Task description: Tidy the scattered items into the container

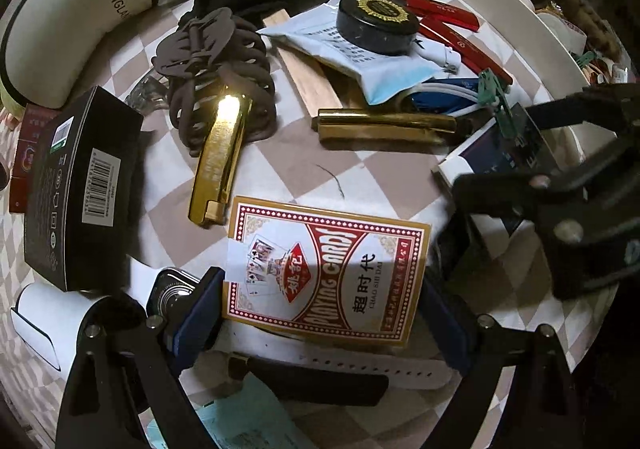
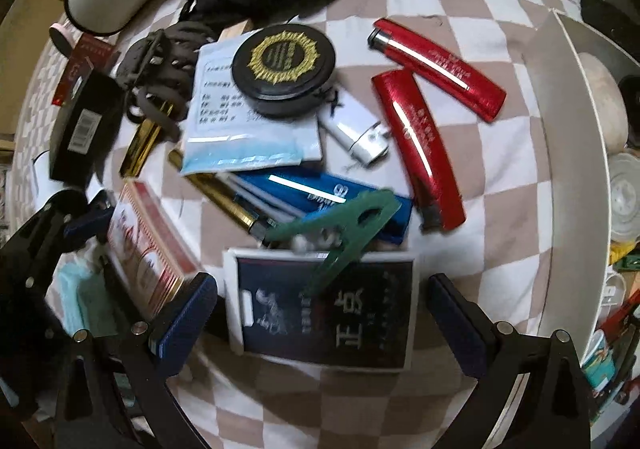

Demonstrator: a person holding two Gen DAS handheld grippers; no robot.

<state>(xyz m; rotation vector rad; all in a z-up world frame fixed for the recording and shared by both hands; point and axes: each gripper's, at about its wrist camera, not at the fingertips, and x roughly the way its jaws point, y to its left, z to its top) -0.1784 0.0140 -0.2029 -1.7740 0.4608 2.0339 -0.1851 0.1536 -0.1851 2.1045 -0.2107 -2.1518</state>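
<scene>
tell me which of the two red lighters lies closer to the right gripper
The lower red lighter, running steeply down toward the blue box. The upper red lighter lies farther up the cloth from the right gripper.

A red and gold pack of playing cards [image 1: 326, 269] lies flat on the checked cloth. A dark blue cigarette box [image 2: 324, 309] lies flat near it, with a green clip [image 2: 344, 225] on top. Two red lighters [image 2: 420, 145] (both shiny) lie side by side beside the white container [image 2: 568, 129].
</scene>
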